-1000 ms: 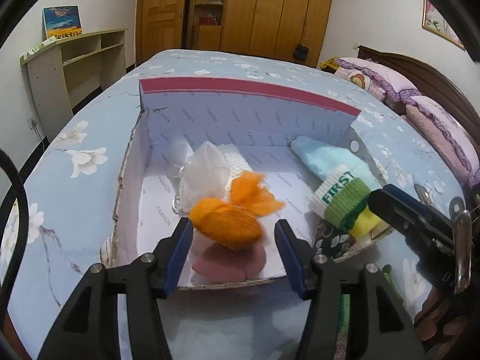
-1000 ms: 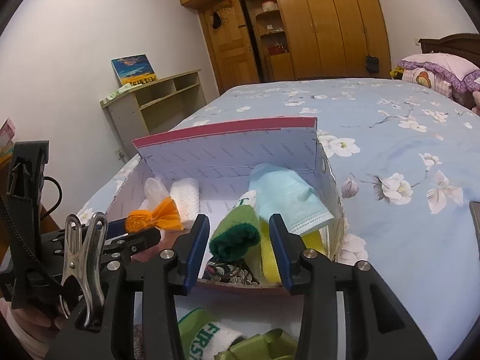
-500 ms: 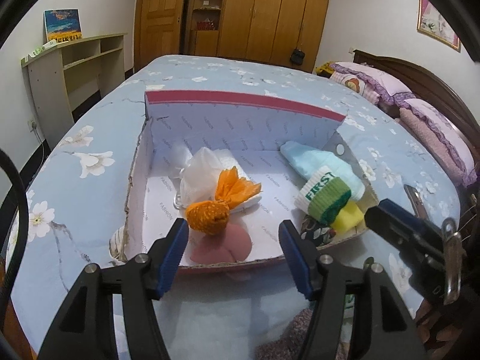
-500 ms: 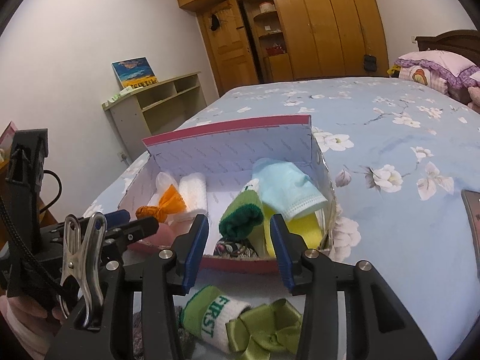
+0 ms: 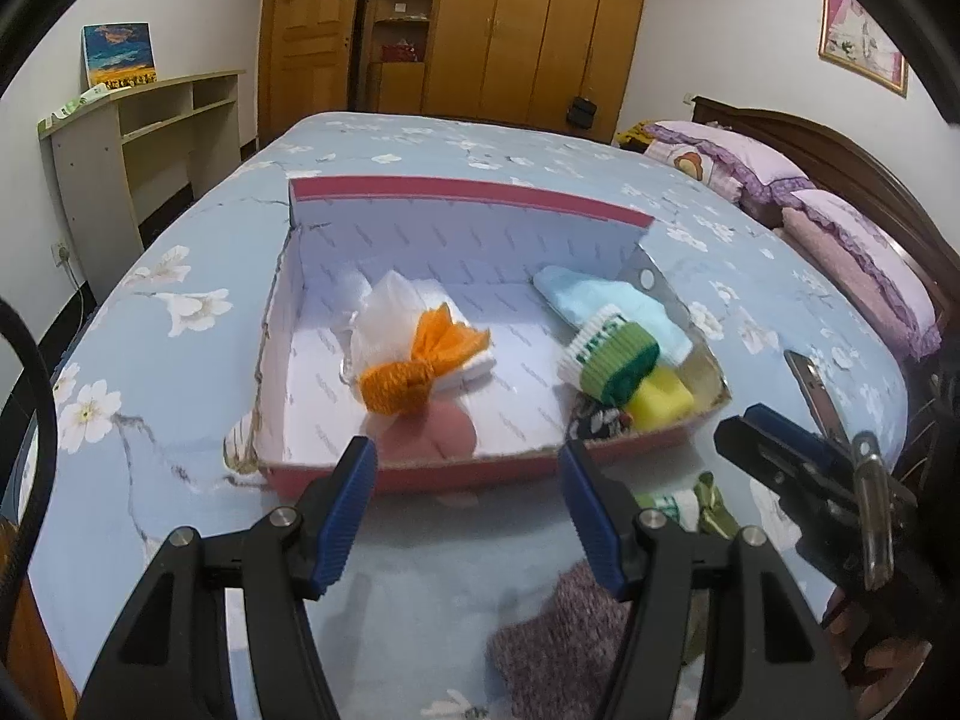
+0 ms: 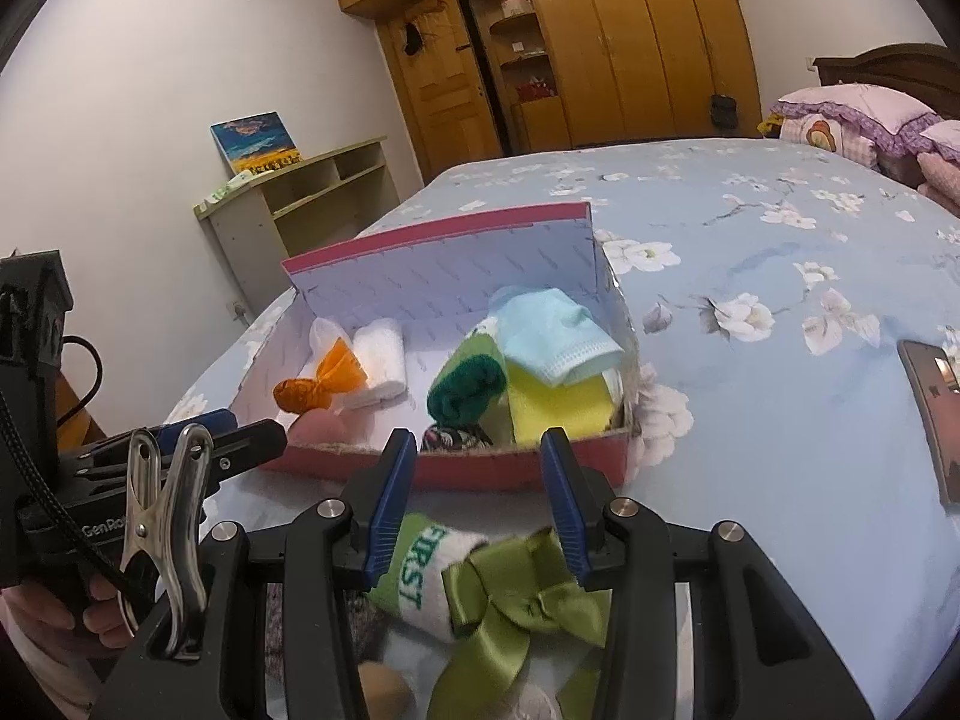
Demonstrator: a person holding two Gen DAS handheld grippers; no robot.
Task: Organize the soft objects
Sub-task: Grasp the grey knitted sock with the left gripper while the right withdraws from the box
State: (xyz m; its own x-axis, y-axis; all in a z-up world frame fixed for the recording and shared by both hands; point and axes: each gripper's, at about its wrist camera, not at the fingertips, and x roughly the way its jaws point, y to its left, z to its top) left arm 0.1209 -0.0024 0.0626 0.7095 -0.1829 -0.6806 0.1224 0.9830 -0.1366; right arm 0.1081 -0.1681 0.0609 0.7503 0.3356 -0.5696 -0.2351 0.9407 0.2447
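the pink cardboard box (image 5: 480, 474) lies on the blue flowered bed (image 5: 180, 372), near its front edge. inside, by the left wall, are an orange mesh pouch (image 5: 399, 384) on a white one (image 5: 390, 312); by the right wall are a light blue sock (image 6: 558, 336), a green sock (image 6: 465, 384) and a yellow cloth (image 6: 558, 408). in front of the box lie a "first" sock (image 6: 429, 570) and a green ribbon bow (image 6: 522, 600). the left gripper (image 5: 468, 516) and the right gripper (image 6: 474, 504) both stand released, grasping nothing.

White walls stood behind a wooden wardrobe (image 5: 528, 30) at upper centre; an open shelf (image 5: 144, 138) stood at left.
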